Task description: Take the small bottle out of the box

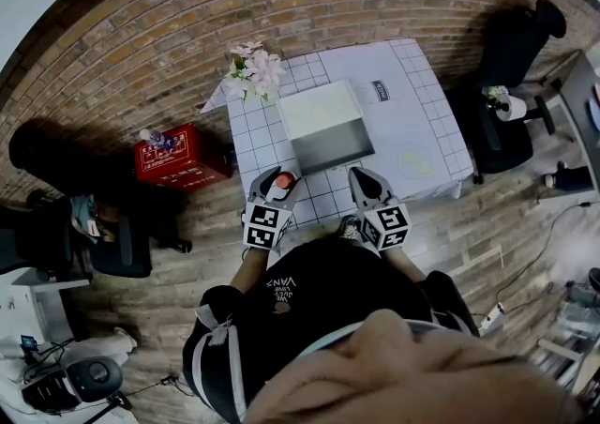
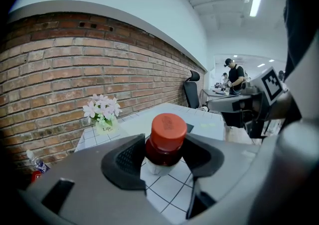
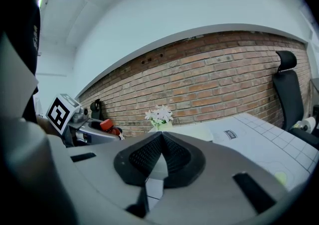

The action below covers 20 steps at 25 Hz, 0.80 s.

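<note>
My left gripper (image 2: 160, 155) is shut on the small bottle (image 2: 164, 142), a dark bottle with a red cap, its two pads pressing on the neck. In the head view the bottle (image 1: 283, 180) shows between the left gripper (image 1: 278, 186) jaws, just outside the near left corner of the open white box (image 1: 325, 128). My right gripper (image 1: 361, 178) hovers at the box's near right corner, its jaws shut with nothing between them (image 3: 160, 158). From the right gripper view the left gripper and the red-capped bottle (image 3: 108, 126) appear at the left.
The box stands on a white squared tablecloth (image 1: 422, 122). A pot of pale flowers (image 1: 253, 70) sits at the table's far left corner. A red crate (image 1: 180, 157) is on the floor to the left, black office chairs (image 1: 511, 84) stand to the right. A person (image 2: 234, 75) stands far off.
</note>
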### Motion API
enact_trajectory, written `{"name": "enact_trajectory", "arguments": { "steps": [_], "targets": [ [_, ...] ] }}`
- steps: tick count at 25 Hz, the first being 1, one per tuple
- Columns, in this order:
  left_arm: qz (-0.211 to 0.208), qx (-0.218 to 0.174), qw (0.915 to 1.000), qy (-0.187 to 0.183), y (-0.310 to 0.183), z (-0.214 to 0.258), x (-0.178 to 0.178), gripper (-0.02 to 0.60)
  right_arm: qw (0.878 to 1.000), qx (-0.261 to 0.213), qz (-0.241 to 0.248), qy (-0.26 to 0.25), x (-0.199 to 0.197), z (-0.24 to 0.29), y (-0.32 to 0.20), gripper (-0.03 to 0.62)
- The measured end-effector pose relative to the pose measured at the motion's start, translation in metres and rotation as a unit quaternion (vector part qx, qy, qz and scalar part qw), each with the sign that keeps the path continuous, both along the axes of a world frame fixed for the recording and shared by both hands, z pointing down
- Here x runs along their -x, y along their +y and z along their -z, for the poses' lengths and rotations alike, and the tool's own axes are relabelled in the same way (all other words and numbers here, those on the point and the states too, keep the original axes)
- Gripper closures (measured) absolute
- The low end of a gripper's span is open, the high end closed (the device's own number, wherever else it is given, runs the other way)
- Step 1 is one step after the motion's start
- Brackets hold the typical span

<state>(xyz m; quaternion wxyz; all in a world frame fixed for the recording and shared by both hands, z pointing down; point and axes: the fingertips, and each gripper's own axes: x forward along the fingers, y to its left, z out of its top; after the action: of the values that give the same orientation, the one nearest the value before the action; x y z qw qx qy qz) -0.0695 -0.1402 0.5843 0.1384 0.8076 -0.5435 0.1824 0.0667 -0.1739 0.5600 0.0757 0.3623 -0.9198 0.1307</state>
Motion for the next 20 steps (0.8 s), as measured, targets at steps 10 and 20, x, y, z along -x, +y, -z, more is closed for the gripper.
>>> {"name": "enact_trajectory", "arguments": {
  "steps": [10, 20],
  "targets": [
    [0.0, -0.001, 1.0, -0.001, 0.029, -0.001, 0.018, 0.354, 1.0, 0.003, -0.003, 0.006, 0.018, -0.003, 0.023, 0.599],
    [-0.007, 0.001, 1.0, -0.002, 0.056, -0.006, 0.029, 0.354, 1.0, 0.011, 0.0, 0.015, 0.03, -0.015, 0.052, 0.599]
  ]
}}
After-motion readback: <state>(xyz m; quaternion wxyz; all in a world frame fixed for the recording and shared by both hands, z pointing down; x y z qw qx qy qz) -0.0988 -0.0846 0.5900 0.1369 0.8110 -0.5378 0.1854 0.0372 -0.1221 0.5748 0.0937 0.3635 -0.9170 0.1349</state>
